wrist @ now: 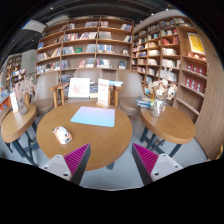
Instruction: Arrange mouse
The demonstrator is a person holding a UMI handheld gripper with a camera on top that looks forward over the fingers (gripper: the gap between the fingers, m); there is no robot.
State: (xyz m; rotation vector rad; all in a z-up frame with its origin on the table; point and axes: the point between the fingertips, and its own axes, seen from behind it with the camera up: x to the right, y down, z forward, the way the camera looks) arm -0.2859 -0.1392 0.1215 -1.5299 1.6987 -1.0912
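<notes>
A small white mouse (63,134) lies on the left part of a round wooden table (100,140), to the left of a pale blue mat (93,117). My gripper (111,160) is held high and well back from the table's near edge. Its fingers (74,160) are spread wide with nothing between them. The mouse is beyond the left finger and far from it.
A white sign stand (79,88) and a card (103,94) stand at the table's far side. Round wooden tables stand at the left (16,122) and right (170,124). Chairs and bookshelves (95,45) fill the back. Grey floor lies below the fingers.
</notes>
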